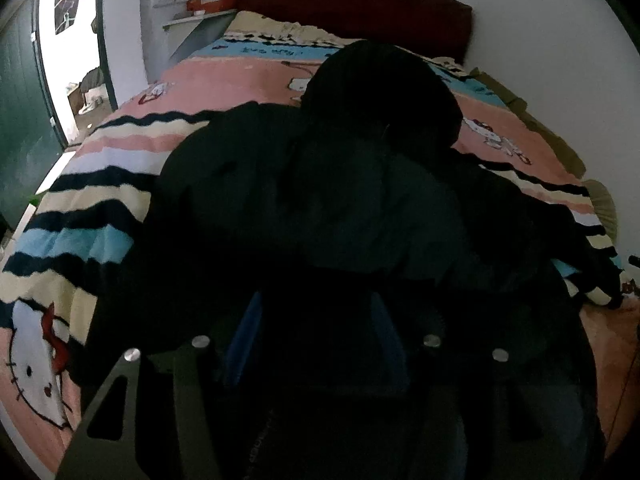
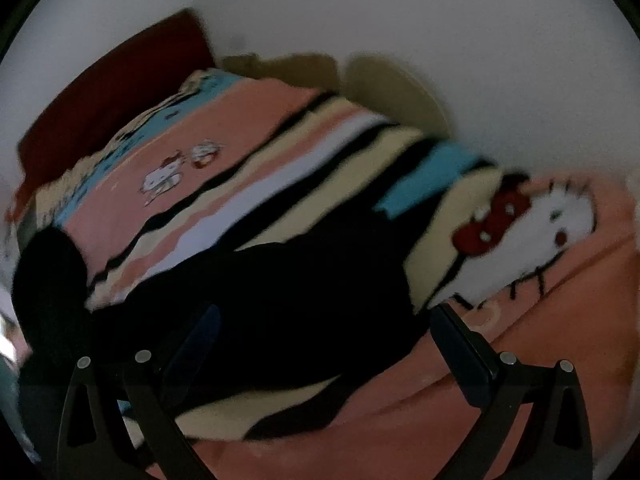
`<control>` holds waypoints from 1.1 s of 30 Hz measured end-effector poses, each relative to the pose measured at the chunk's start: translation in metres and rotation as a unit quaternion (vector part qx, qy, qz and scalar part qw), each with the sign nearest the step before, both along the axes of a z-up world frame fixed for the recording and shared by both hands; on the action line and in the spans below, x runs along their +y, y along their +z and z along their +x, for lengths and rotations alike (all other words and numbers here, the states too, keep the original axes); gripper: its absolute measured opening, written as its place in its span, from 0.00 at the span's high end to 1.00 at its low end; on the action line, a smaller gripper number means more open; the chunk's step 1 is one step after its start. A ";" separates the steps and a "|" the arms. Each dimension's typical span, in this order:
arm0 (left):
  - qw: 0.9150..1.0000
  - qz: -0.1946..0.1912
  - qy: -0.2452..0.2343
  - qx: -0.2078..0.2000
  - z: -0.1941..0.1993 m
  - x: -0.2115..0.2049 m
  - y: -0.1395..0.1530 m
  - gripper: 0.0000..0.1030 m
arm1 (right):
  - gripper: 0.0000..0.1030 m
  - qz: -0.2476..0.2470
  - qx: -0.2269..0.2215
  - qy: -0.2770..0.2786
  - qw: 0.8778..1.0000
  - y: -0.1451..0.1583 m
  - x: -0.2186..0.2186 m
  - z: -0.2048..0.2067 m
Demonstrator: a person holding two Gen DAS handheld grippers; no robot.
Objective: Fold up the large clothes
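A large black hooded garment [image 1: 320, 200] lies spread on a striped Hello Kitty blanket [image 1: 80, 240] on the bed. Its hood [image 1: 380, 92] points toward the headboard. My left gripper [image 1: 316, 320] hovers low over the garment's near part; its blue-padded fingers [image 1: 244, 332] stand apart with dark cloth between and below them, and I cannot tell if they grip it. In the right wrist view the black garment [image 2: 280, 280] lies across the blanket [image 2: 280, 168]. My right gripper [image 2: 324, 320] is open, wide apart above the garment's edge; the view is blurred.
A dark red headboard [image 1: 360, 4] stands against the white wall. A shelf with an orange box [image 1: 212, 2] is at the back left. A green door [image 1: 20, 120] and bright doorway are on the left. The bed's right side meets the wall.
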State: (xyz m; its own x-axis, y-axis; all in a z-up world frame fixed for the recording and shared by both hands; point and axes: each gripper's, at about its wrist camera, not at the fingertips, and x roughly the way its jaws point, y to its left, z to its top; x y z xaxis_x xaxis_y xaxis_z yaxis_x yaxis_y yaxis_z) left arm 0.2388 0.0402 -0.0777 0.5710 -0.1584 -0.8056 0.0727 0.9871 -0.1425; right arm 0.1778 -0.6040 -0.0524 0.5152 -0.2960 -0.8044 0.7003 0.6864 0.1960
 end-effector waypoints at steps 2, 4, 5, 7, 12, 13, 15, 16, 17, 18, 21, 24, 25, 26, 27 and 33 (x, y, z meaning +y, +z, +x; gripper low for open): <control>1.000 -0.006 0.003 0.005 0.001 0.003 -0.003 0.46 | 0.00 0.055 -0.009 -0.020 0.998 -0.014 -0.026 -0.003; 1.000 -0.013 0.008 0.010 0.002 0.005 -0.009 0.46 | 0.00 0.080 -0.010 -0.037 0.996 -0.023 -0.043 -0.004; 1.000 -0.014 0.010 0.013 0.003 0.005 -0.011 0.46 | 0.00 0.086 -0.009 -0.039 0.996 -0.026 -0.049 -0.003; 1.000 -0.017 0.012 0.021 0.004 0.006 -0.018 0.46 | 0.00 0.102 -0.005 -0.046 0.994 -0.036 -0.057 0.001; 0.999 -0.024 0.015 0.025 0.004 0.008 -0.024 0.46 | 0.00 0.108 0.023 -0.041 0.993 -0.060 -0.062 0.015; 0.999 -0.025 0.016 0.025 0.004 0.008 -0.024 0.46 | 0.00 0.107 0.025 -0.034 0.993 -0.063 -0.060 0.020; 0.999 -0.027 0.017 0.026 0.003 0.009 -0.024 0.46 | 0.02 0.100 0.039 -0.023 0.994 -0.069 -0.057 0.029; 0.999 -0.027 0.017 0.026 0.003 0.009 -0.024 0.46 | 0.04 0.095 0.045 -0.022 0.994 -0.072 -0.056 0.031; 0.999 -0.027 0.017 0.027 0.002 0.008 -0.024 0.46 | 0.17 0.091 0.051 -0.019 0.994 -0.075 -0.055 0.033; 0.999 -0.026 0.018 0.027 0.002 0.008 -0.025 0.46 | 0.38 0.091 0.059 -0.012 0.994 -0.079 -0.054 0.036; 0.999 -0.026 0.019 0.026 0.001 0.007 -0.025 0.46 | 0.65 0.085 0.049 0.002 0.995 -0.078 -0.052 0.033; 0.999 -0.027 0.021 0.026 0.000 0.008 -0.024 0.46 | 0.77 0.075 0.028 0.021 0.997 -0.065 -0.046 0.032; 0.999 -0.028 0.021 0.026 -0.001 0.008 -0.024 0.46 | 0.78 0.068 0.026 0.026 0.997 -0.060 -0.043 0.032; 0.999 -0.030 0.021 0.026 -0.003 0.009 -0.023 0.46 | 0.80 0.061 0.019 0.032 0.997 -0.055 -0.039 0.032; 0.999 -0.032 0.022 0.026 -0.004 0.010 -0.022 0.46 | 0.82 0.058 0.009 0.036 0.998 -0.048 -0.035 0.031; 0.999 -0.044 0.020 0.014 -0.020 0.014 -0.011 0.46 | 0.84 0.044 -0.059 0.056 0.996 0.000 -0.006 0.027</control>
